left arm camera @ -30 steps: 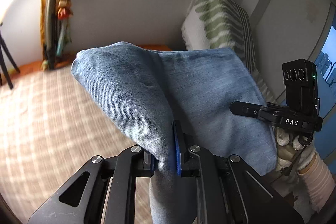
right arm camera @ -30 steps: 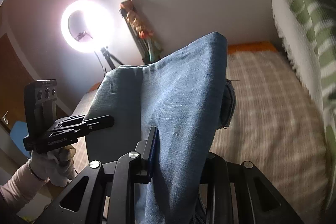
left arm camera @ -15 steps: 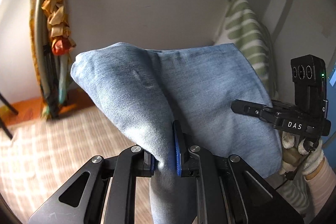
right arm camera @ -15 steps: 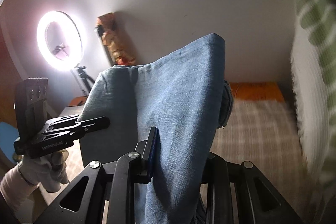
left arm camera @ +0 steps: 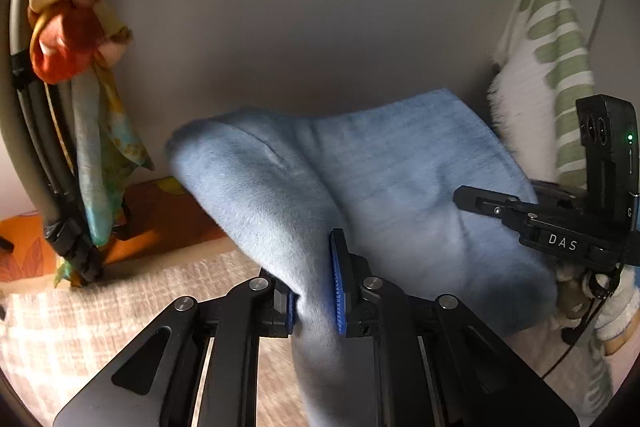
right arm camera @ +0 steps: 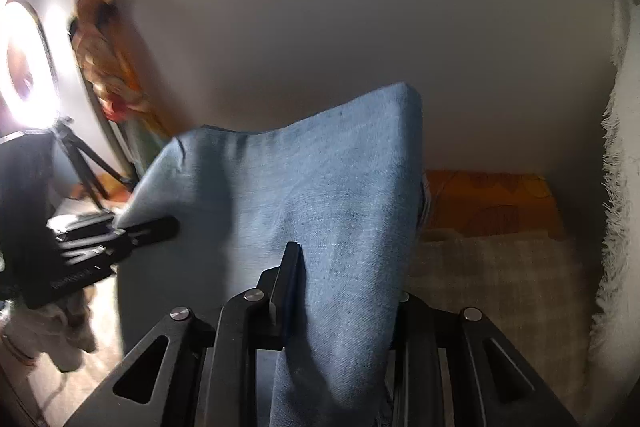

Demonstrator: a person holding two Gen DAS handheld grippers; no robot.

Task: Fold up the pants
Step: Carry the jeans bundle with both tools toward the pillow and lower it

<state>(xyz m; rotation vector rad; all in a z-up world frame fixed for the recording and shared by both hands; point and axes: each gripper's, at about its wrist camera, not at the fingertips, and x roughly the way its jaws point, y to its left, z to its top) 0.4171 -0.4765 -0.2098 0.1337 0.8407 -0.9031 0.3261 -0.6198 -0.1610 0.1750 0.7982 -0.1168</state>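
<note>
A tripod [left arm camera: 60,211] draped with a scarf [left arm camera: 96,131] is leaning at the wall on the left. The left gripper [left arm camera: 314,301] is clamping a bunched fold of the blue jeans [left arm camera: 400,179], which are hanging lifted over the checked bedspread [left arm camera: 80,323]. The right gripper [right arm camera: 340,291] is pinching the jeans' other edge, with a green-striped pillow [left arm camera: 560,59] standing at far right.

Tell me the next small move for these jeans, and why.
Probably lower both grippers together and lay the held edge down on the checked bedcover. The left gripper and right gripper each pinch the blue jeans, which hang draped in the air between them, and the wall is close ahead.
</note>
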